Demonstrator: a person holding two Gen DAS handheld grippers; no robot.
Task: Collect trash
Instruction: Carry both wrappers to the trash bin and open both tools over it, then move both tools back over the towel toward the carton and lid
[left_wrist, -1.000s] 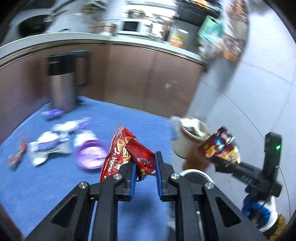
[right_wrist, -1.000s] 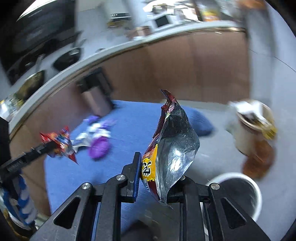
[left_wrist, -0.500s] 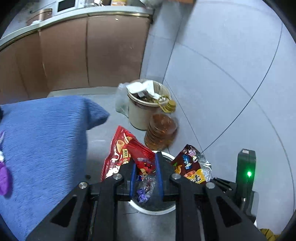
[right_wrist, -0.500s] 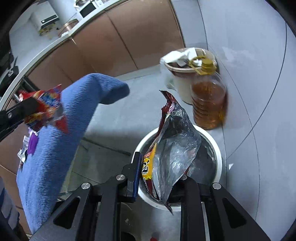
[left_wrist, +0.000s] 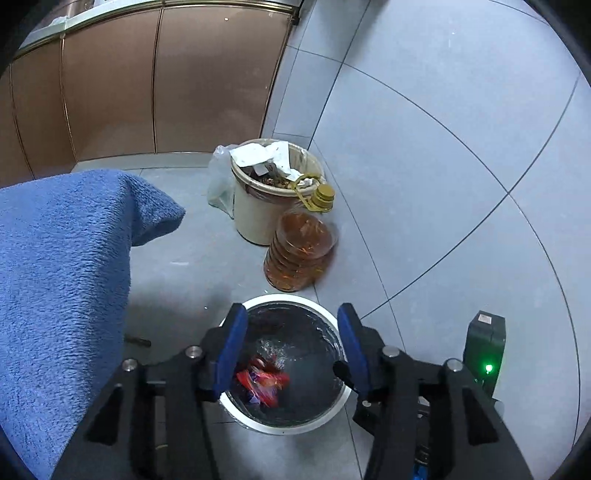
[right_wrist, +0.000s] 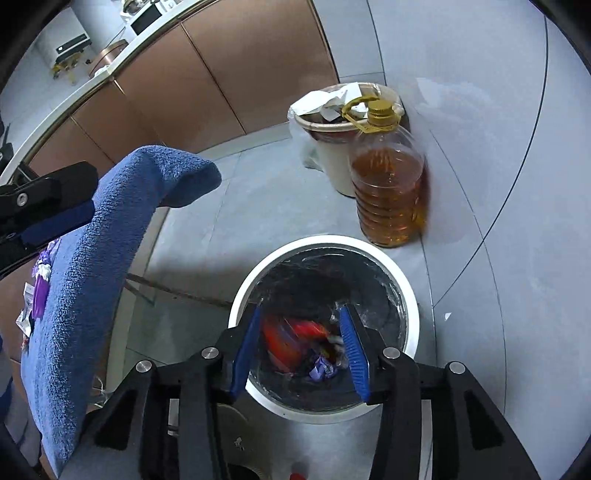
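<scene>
Now, both drops: made over the white-rimmed bin (right_wrist: 410, 295).
Left gripper (left_wrist: 291, 343): jaws have just been opening, now spread, nothing between them.
Right gripper (right_wrist: 301, 347): jaws likewise just opened, empty.
Red snack wrappers (right_wrist: 291, 339): lying inside the bin on its dark liner, blurred, seemingly not yet settled.
Remaining trash: purple and white wrappers (right_wrist: 38, 291) on the blue towel (right_wrist: 92, 258), well apart from the bin.
Risk 1: oil bottle (right_wrist: 388, 192) stands just beside the bin; a wide swing back could topple it.
Risk 2: light wrappers may catch a finger and ride out.
Risk 3: grippers close together could collide on withdrawal.
</scene>
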